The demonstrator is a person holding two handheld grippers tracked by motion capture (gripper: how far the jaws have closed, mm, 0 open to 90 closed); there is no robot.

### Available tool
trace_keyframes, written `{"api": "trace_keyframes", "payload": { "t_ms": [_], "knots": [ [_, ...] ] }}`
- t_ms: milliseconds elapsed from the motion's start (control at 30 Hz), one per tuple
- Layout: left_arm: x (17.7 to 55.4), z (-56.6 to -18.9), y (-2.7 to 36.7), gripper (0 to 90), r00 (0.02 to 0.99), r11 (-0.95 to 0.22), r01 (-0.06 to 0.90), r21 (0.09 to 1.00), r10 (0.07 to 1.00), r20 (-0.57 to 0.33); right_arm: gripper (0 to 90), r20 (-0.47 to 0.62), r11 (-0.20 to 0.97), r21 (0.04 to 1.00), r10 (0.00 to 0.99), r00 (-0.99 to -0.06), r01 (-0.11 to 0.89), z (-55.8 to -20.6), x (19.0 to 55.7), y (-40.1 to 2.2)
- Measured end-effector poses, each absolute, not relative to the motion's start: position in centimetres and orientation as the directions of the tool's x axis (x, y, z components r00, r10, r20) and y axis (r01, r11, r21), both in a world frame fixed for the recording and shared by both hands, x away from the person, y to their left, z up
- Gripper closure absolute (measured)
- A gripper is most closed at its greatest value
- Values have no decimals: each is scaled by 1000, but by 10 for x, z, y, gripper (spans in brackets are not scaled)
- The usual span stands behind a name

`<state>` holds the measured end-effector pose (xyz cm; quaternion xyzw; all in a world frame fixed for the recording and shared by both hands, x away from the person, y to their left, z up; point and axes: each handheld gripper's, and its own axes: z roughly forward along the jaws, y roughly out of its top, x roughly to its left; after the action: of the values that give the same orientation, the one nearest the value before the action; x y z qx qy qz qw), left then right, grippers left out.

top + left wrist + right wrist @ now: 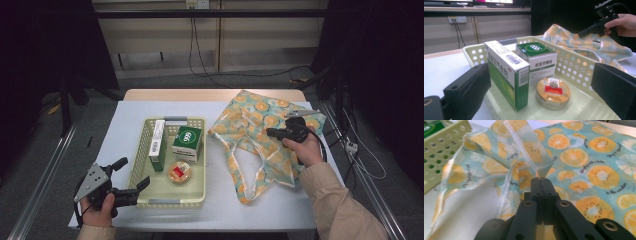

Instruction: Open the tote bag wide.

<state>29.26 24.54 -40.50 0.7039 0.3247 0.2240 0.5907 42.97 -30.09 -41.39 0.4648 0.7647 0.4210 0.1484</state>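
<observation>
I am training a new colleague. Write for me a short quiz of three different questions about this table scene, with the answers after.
1. True or false: the right gripper has its jaws closed on the fabric of the orange-print cloth bag.
2. How many items lie inside the pale yellow perforated plastic basket?
3. Choose: the left gripper has jaws that are (a) open beside the basket's near corner, (b) closed on the round tin, (c) closed on the bag.

Key
1. True; the fabric is pinched at the jaw tips.
2. Three: a tall green and white box, a white box with a green top, and a round tin.
3. (a)
</observation>
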Motion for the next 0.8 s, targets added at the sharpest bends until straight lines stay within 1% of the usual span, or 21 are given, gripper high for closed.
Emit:
{"api": "trace_keyframes", "payload": {
  "t_ms": [200,300,333,367,433,500,567,633,733,800],
  "knots": [
    [292,-405,245,24,684,-84,198,977,726,-76,900,157,212,763,855,-493,610,-425,437,-305],
    [293,-405,246,23,686,-90,195,977,724,-70,872,151,210,764,860,-487,610,-425,437,-306],
    [293,-405,246,24,685,-90,196,977,725,-71,840,145,217,763,861,-488,609,-424,436,-305],
    [293,-405,247,24,685,-90,195,977,725,-70,783,137,222,763,862,-488,607,-424,436,-305],
    [292,-405,247,24,684,-89,192,977,726,-68,752,127,227,763,865,-485,605,-420,433,-304],
    [292,-404,247,24,683,-87,192,978,727,-69,599,95,241,770,872,-480,591,-413,429,-302],
    [292,-405,247,24,683,-88,193,977,727,-69,578,88,245,781,868,-489,574,-405,423,-300],
    [292,-405,246,24,683,-87,197,977,727,-73,497,67,264,785,863,-500,561,-398,417,-296],
    [292,-405,245,24,687,-91,191,977,724,-67,473,43,296,790,847,-529,537,-390,408,-288],
    [292,-405,245,24,685,-89,195,977,725,-70,478,40,317,788,829,-558,527,-388,403,-281]
  ]
}}
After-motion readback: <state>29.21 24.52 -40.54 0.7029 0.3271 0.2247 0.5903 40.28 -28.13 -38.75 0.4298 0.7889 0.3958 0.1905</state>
